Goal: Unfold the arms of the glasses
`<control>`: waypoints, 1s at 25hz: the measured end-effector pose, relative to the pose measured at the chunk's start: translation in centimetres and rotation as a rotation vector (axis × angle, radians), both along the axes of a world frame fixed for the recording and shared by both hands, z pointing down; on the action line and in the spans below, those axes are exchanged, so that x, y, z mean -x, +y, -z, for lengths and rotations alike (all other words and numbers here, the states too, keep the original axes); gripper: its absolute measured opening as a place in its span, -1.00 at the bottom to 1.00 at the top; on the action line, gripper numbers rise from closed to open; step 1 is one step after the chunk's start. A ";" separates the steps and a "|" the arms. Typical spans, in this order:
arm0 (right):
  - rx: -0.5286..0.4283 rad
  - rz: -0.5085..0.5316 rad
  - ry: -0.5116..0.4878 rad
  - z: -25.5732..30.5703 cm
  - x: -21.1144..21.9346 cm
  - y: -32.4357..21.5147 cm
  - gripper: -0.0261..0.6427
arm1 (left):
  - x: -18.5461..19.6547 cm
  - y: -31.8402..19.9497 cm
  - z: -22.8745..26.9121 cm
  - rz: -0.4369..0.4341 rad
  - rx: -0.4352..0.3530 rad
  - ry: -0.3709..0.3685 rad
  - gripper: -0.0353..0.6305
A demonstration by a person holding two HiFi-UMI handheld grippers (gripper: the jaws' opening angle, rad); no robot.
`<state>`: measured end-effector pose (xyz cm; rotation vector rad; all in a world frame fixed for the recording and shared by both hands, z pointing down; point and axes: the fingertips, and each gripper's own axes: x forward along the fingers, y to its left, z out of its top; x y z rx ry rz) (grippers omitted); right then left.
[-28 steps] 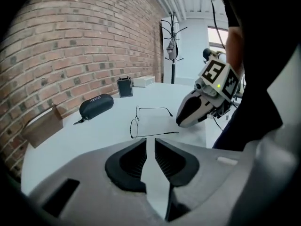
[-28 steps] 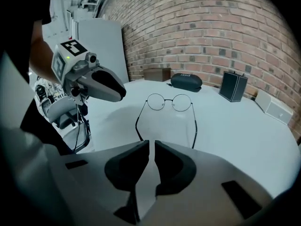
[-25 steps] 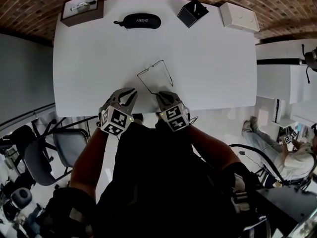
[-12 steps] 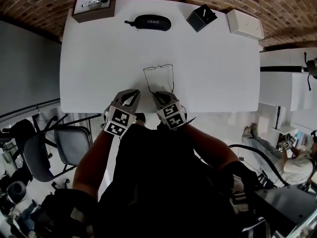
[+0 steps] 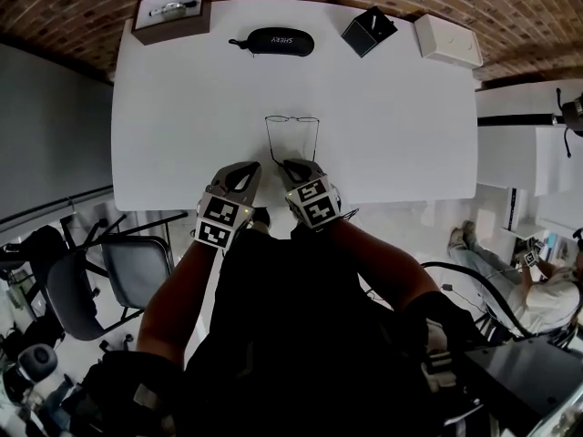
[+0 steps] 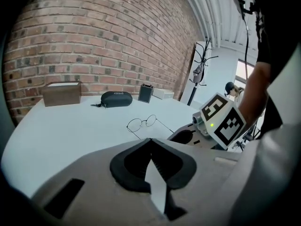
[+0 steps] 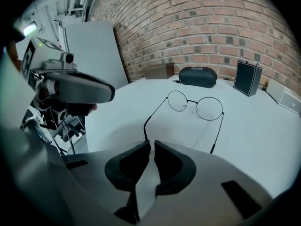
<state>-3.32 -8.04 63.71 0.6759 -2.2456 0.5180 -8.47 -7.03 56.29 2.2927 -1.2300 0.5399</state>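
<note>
On the table (image 5: 164,89), near its front edge, glasses (image 7: 194,103) have swung square since a second ago, both arms out; task judged done; right gripper (image 7: 152,144) slightly parted, empty, beside one arm tip; left gripper (image 6: 151,140) closed, empty

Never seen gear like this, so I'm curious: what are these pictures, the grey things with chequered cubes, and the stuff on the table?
A person holds a gripping tool in each hand; the patterned cubes belong to them. The overhead picture comes from a camera on the person's head. The other two come from cameras riding on the left tool and right tool. On the white table lie glasses with both arms unfolded; at its far edge, a brown box, black case, small black box and white box. The left tool is shut, empty. The right tool's jaws stand slightly apart, one glasses arm ending at their tips; nothing looks clamped.
</note>
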 end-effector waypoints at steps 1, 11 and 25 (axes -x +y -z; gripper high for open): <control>-0.003 -0.005 -0.016 0.3 -0.2 0.0 -0.83 | -0.1 0.0 0.0 -0.001 0.000 0.005 -0.86; 0.009 -0.092 0.008 0.5 -4.9 0.0 -0.83 | -1.4 -0.1 0.7 -0.046 -0.001 0.025 -0.86; -0.075 -0.116 -0.151 5.7 -4.3 -2.4 -0.83 | 0.0 -2.0 4.6 0.043 -0.072 0.109 -0.86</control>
